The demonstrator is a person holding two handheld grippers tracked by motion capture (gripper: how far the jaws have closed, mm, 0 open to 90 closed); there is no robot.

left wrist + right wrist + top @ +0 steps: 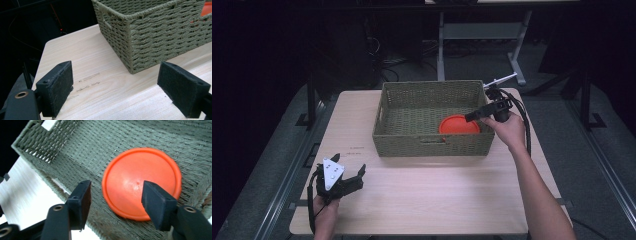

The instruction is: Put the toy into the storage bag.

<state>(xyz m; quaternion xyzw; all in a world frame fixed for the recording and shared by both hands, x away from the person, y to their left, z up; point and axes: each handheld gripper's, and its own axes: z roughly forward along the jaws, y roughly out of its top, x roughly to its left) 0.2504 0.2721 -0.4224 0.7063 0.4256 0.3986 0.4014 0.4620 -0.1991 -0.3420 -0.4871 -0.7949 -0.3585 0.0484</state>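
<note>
A green woven basket (432, 146) stands at the back middle of the light wooden table (437, 195). An orange round lid (458, 125) lies flat on the basket's floor near its right front corner. My right gripper (472, 117) hangs over the basket's right side, just above the lid. In the right gripper view the gripper (116, 197) is open; the lid (135, 175) lies below the jaws, untouched, on the basket floor (75, 152). My left gripper (348, 164) rests at the table's front left, open and empty. In the left gripper view the gripper (115, 85) faces the basket's corner (155, 35).
The table's front edge lies close to the left hand. Beyond the table is a dark floor with metal stand legs (517, 65) and cables. A thin grey rod (501, 80) sticks out by the basket's far right corner.
</note>
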